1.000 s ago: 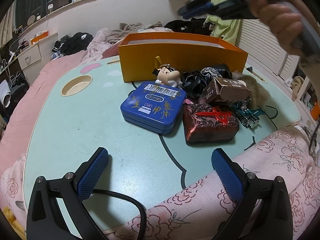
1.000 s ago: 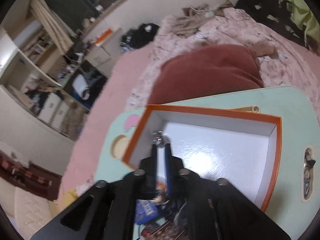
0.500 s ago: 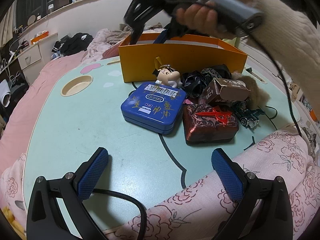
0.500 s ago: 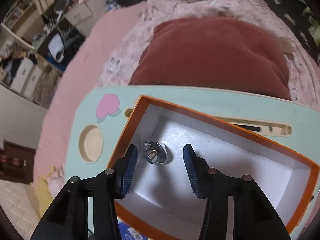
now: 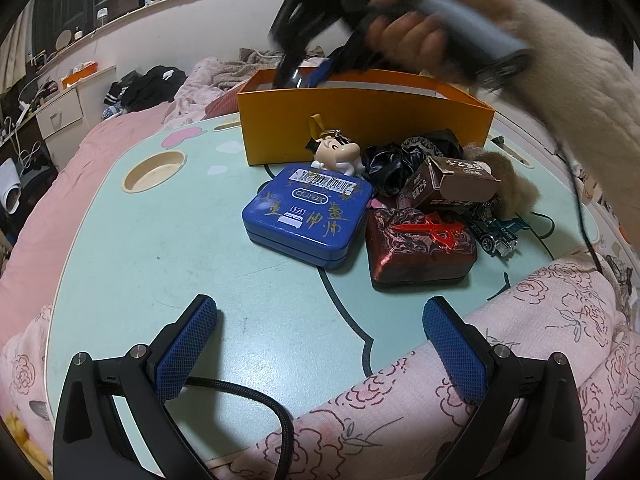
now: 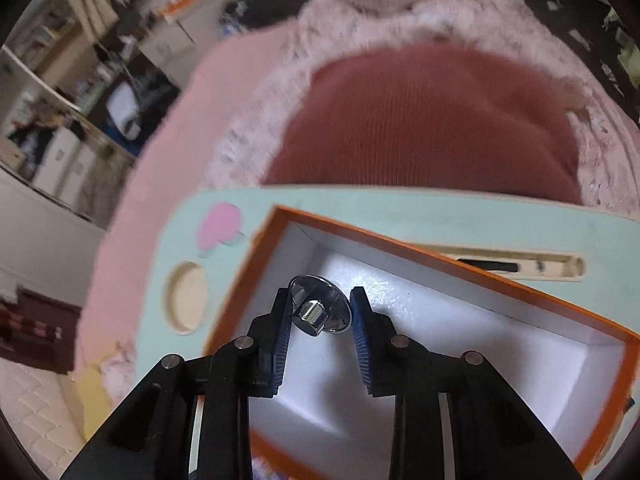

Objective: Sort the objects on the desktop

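My right gripper (image 6: 320,296) reaches into the white-lined orange box (image 6: 500,280). Its jaws are closing, and a small silver metal piece (image 6: 316,312), a disc with a knob, sits between them with its rim against both pads. In the left wrist view that gripper (image 5: 306,74) is a blur over the orange box (image 5: 360,120), held by a hand in a cream sleeve. My left gripper (image 5: 320,306) hangs open and empty above the table's near edge. Ahead of it lie a blue tin (image 5: 308,216), a dark red box (image 5: 416,244) and a cartoon figurine keychain (image 5: 336,154).
A brown carton (image 5: 448,184), black crumpled bag (image 5: 392,164), fur ball (image 5: 508,184) and toy car (image 5: 496,232) crowd the right of the mint-green table (image 5: 140,260). A round cup recess (image 5: 154,170) is at the left. A pink floral quilt (image 5: 480,400) covers the near edge.
The right gripper let the metal piece go in the box's left corner, then came lower and narrowed around it again. The left gripper has stayed where it was.
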